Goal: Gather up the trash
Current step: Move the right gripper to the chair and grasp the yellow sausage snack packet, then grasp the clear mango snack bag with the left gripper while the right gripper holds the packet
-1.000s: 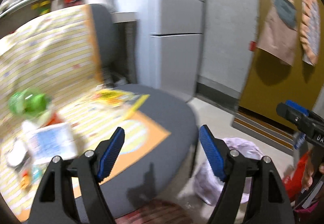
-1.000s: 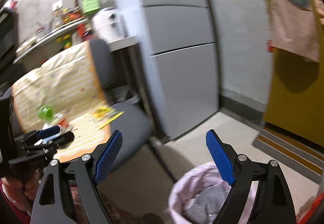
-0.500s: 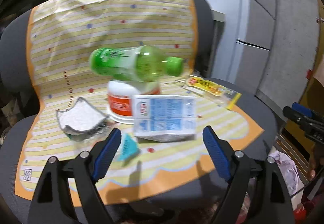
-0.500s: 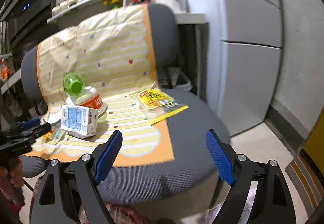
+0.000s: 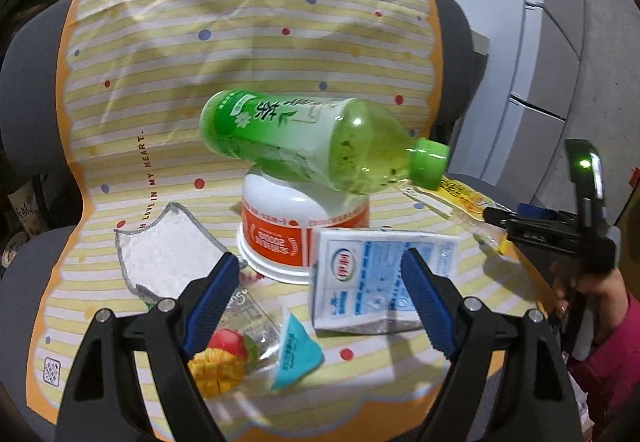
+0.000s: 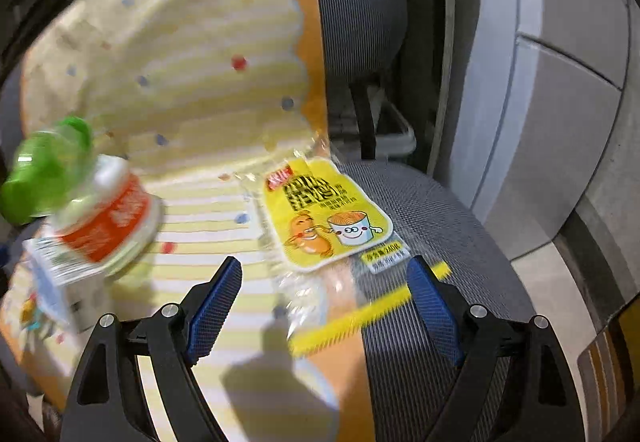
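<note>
striped mat (image 5: 168, 54) reads "love in my heart" beside green bottle (image 5: 304, 140)

Green bottle (image 5: 316, 144) sideways atop bowl (image 5: 296, 226)

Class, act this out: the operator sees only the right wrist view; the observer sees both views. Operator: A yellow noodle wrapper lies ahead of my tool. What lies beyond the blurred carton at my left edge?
Observer: A white cloth with grey edging lies flat, left of the upturned bowl.
Operator: Any small trash near the carton?
Observer: A blue triangular sachet, with a clear mango packet beside it.
Operator: Is the left tool holding anything?
Observer: No. The left tool is open and empty, facing the milk carton.
</note>
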Demonstrator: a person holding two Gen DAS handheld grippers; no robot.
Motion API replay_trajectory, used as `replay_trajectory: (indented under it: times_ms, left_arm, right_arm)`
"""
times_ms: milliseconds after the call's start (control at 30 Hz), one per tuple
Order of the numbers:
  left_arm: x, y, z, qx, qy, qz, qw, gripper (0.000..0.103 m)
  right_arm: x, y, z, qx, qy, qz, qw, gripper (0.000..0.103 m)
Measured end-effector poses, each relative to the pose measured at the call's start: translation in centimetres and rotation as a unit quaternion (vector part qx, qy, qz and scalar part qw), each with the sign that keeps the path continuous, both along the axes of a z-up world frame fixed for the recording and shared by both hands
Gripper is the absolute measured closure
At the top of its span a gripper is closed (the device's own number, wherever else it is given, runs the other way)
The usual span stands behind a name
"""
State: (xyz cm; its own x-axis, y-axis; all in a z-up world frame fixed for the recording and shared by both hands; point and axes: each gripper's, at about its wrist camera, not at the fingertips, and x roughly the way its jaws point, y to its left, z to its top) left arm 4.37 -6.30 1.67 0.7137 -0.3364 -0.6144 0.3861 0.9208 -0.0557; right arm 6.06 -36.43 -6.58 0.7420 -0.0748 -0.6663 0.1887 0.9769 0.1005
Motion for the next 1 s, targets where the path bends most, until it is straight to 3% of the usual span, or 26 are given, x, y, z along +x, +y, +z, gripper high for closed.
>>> replay_trajectory:
  times_ms: [67, 200, 233, 300, 367, 400, 467, 567, 767, 867, 1000]
  left_arm:
    - [0.5, 0.2, -0.2, 0.000, 0.005, 0.004, 1.0000, 0.022]
    - [1.0, 0.5, -0.5, -0.007, 0.012, 0.008, 0.9999, 0.022]
    - [1.1, 0.5, -0.5, -0.008, 0.013, 0.008, 0.9999, 0.022]
    - [0.8, 0.6, -0.5, -0.007, 0.013, 0.008, 0.9999, 0.022]
    - [0.5, 0.7, -0.5, -0.006, 0.013, 0.007, 0.9999, 0.022]
    - [0.1, 0.9, -0.3, -0.008, 0.013, 0.008, 0.9999, 0.022]
    - [-0.5, 1.4, -0.1, -0.009, 0.010, 0.010, 0.9999, 0.022]
    - [-1.8, 2.7, 0.8, -0.008, -0.004, 0.015, 0.9998, 0.022]
    - [-4.1, 5.5, 2.2, -0.016, -0.025, 0.027, 0.9992, 0.022]
    - [-5.2, 6.5, 1.9, -0.016, -0.025, 0.026, 0.9992, 0.022]
    - [-6.4, 7.6, 0.6, -0.012, -0.010, 0.017, 0.9997, 0.022]
  right_arm:
    - [1.7, -0.6, -0.9, 0.007, 0.044, -0.006, 0.999, 0.019]
    - [2.5, 0.2, -1.5, -0.037, 0.073, 0.003, 0.997, 0.021]
    - [2.5, 0.7, -1.7, -0.050, 0.077, 0.011, 0.996, 0.028]
    - [2.2, 1.5, -1.6, -0.055, 0.075, 0.031, 0.995, 0.056]
    - [1.7, 2.1, -1.6, -0.066, 0.075, 0.028, 0.995, 0.063]
    - [1.3, 2.0, -1.6, -0.056, 0.071, 0.027, 0.996, 0.079]
    - [0.3, 1.6, -1.4, -0.030, 0.066, 0.017, 0.997, 0.086]
    - [-2.7, 1.7, -0.6, 0.005, 0.052, 0.004, 0.999, 0.087]
    - [-11.2, 4.0, 1.4, 0.015, 0.036, -0.061, 0.997, 0.084]
    - [-12.9, 5.7, 0.6, 0.020, 0.056, -0.049, 0.997, 0.068]
    - [-13.2, 7.8, -0.6, 0.034, 0.070, -0.004, 0.997, 0.067]
